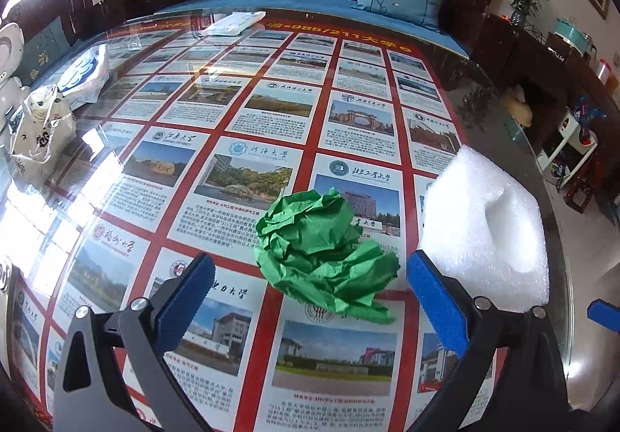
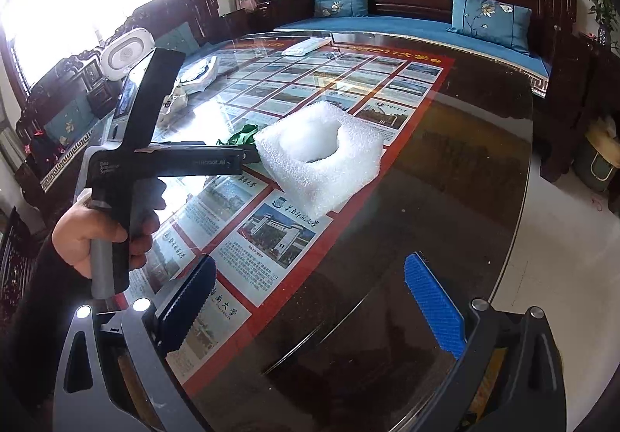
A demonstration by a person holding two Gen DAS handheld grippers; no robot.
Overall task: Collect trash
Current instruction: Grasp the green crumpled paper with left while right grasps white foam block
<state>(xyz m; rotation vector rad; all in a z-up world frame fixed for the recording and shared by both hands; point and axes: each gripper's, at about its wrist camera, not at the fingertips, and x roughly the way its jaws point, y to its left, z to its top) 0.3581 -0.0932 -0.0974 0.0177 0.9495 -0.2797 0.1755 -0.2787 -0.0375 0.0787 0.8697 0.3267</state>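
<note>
A crumpled green paper ball (image 1: 323, 252) lies on the glass-topped table (image 1: 488, 114) just ahead of my left gripper (image 1: 310, 273), between its blue fingertips. The left gripper is open and empty. A white foam block (image 1: 484, 226) with a hollow in its top sits right of the paper, touching the right finger's outer side. In the right wrist view the foam block (image 2: 321, 157) lies ahead, with the green paper (image 2: 242, 135) mostly hidden behind the left tool. My right gripper (image 2: 310, 300) is open and empty, well short of the foam.
A poster of university pictures (image 1: 271, 114) lies under the glass. Plastic bags (image 1: 42, 126) sit at the table's left edge and a white packet (image 1: 232, 23) at the far side. A dark wooden sofa with blue cushions (image 2: 488, 19) stands behind. The table's right edge (image 2: 519, 199) drops to a tiled floor.
</note>
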